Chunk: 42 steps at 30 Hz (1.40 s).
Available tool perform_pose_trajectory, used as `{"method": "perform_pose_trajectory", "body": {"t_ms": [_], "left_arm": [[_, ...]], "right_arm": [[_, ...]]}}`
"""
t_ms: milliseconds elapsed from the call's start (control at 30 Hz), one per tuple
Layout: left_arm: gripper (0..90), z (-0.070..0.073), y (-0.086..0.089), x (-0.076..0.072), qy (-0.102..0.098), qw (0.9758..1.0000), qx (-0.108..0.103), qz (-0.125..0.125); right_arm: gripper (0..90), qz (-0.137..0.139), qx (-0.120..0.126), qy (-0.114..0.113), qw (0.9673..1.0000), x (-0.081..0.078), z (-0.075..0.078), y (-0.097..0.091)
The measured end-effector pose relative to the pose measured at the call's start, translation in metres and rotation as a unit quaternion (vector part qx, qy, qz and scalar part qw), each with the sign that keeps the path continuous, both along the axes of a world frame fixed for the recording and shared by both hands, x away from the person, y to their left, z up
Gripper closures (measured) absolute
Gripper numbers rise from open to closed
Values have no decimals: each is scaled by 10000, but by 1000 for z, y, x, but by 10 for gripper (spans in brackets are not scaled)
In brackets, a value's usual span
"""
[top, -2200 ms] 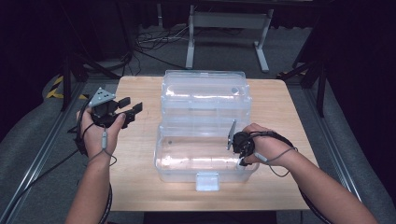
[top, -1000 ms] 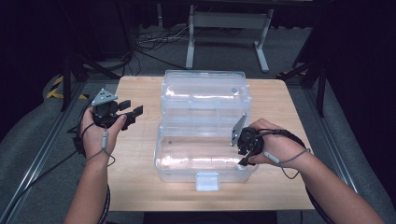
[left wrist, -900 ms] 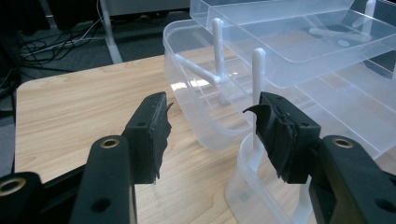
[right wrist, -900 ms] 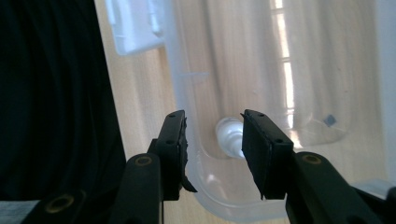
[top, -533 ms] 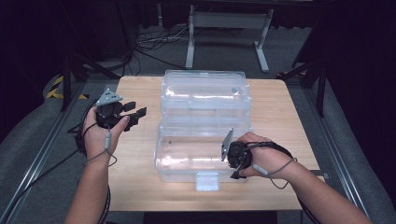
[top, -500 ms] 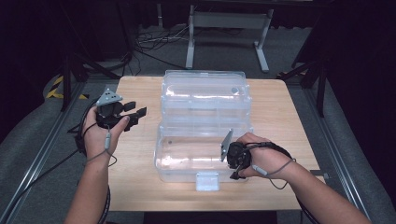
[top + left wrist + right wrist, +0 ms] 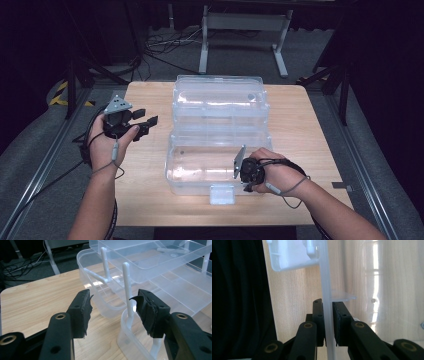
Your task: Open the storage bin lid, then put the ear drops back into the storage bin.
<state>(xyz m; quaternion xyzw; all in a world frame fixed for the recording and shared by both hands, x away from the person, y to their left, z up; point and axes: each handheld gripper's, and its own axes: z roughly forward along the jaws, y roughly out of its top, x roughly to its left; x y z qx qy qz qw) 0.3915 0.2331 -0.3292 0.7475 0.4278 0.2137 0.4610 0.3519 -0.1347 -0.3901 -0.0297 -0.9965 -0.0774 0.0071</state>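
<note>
Clear plastic forms the box, which is seen in the high view standing open mid-table. Its front wall is shown by the right gripper view clamped between the just-closed pads of the right gripper. The left gripper is held wide and empty beside the box's left end.

A wooden table with a pale top stands in a dark room, lit brightly from above. Grey carpet covers the floor around it. Beyond the far edge stands a grey metal stand, with loose cables on the floor to its left. A yellow-and-black strip, perhaps tape, lies far left.
</note>
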Motion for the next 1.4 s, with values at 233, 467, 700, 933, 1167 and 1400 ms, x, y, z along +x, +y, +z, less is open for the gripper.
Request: {"method": "perform_pose_trajectory", "body": {"t_ms": [233, 467, 700, 933, 1167, 1400], "left_arm": [[468, 0, -2, 2, 26, 9999, -50, -151], [466, 5, -9, 6, 58, 9994, -149, -295], [466, 10, -14, 12, -11, 9986, -160, -510], [466, 22, -23, 18, -124, 9964, -134, -830], [456, 32, -32, 28, -171, 9937, -171, -1097], [455, 37, -46, 38, -161, 9900, -132, -1393]], "right_arm": [[828, -26, 51, -75, 10000, -3, 0, -1], [827, -39, 104, -84, 9999, -2, -1, -2], [822, -164, 213, -36, 9996, -3, -1, -4], [820, -173, 281, -32, 9994, -2, -1, -7], [818, -250, 313, 6, 9992, -2, -2, -7], [817, -232, 335, -22, 9992, -2, -2, -8]]}}
